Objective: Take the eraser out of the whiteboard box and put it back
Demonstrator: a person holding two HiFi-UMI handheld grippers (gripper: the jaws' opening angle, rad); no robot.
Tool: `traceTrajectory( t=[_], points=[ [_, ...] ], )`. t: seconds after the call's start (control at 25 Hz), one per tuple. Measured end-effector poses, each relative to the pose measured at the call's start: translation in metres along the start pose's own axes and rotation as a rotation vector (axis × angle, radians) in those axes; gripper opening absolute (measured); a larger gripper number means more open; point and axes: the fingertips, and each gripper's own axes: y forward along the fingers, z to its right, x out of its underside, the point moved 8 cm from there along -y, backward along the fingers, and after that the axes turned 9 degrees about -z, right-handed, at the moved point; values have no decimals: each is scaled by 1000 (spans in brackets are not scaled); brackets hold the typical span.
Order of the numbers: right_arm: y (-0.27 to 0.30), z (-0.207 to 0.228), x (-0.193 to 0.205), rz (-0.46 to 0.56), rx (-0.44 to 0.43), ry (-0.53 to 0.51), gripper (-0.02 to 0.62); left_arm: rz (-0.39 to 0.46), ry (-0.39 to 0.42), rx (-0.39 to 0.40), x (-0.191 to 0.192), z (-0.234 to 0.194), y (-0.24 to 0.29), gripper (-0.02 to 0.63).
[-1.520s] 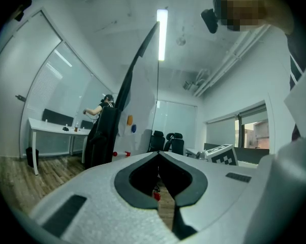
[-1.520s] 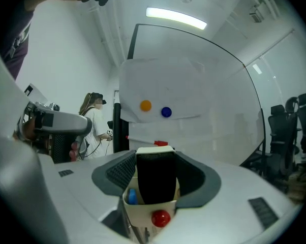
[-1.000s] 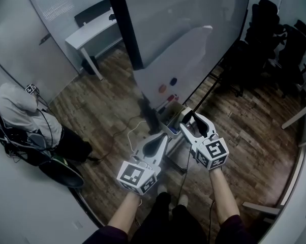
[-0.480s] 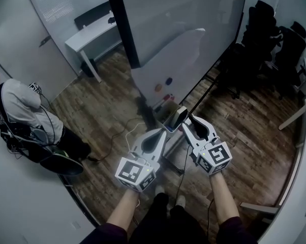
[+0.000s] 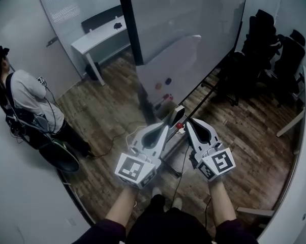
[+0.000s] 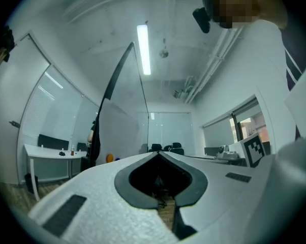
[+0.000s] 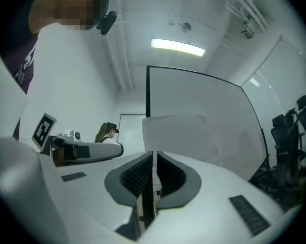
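Note:
The whiteboard box (image 5: 176, 115) hangs at the lower edge of the whiteboard (image 5: 176, 67), just beyond both grippers' tips in the head view. A small red thing (image 5: 179, 126) shows at its near end. I cannot make out the eraser. My left gripper (image 5: 166, 127) is raised and points at the box, and its jaws meet at the tips (image 6: 158, 155) with nothing in them. My right gripper (image 5: 187, 122) is raised beside it. Its jaws (image 7: 154, 154) are closing to a thin slit, and nothing is between them.
A person (image 5: 26, 105) stands at the far left by the wall. A white desk (image 5: 99, 32) is at the back, and black chairs (image 5: 267, 39) at the right. Cables (image 5: 126, 132) lie on the wooden floor below the board. The left gripper (image 7: 87, 150) shows in the right gripper view.
Both grippers have risen away from the box. The right gripper's jaws, wide open by the box a second ago, have closed almost fully. The left jaws stayed shut.

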Motion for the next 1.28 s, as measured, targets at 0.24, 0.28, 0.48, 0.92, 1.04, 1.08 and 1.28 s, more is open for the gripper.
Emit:
traceTrajectory(
  t=[0.24,0.28,0.48,0.92,1.04,1.08,1.28],
  points=[
    [-24,-10,-10,43,-22,13,5,15,36,-13,-9,20,-10,5],
    [-26,-11,-11,47,-23,11,5,19,44,-15,-9,21,-12,5],
    [-34,-17,-15,62,-31,6,3,22,46,-27,-10,29,-18,5],
    [-40,-15,-15,67,-33,22,3,15,43,-33,-7,32,-20,5],
    [-40,-14,-15,67,-31,22,3,14,34,-35,-9,32,-20,5],
    [-40,-14,-14,67,-31,23,3,13,34,-35,-9,32,-20,5],
    [-42,-16,-14,66,-27,21,3,12,55,-36,-5,31,-23,5]
  ],
)
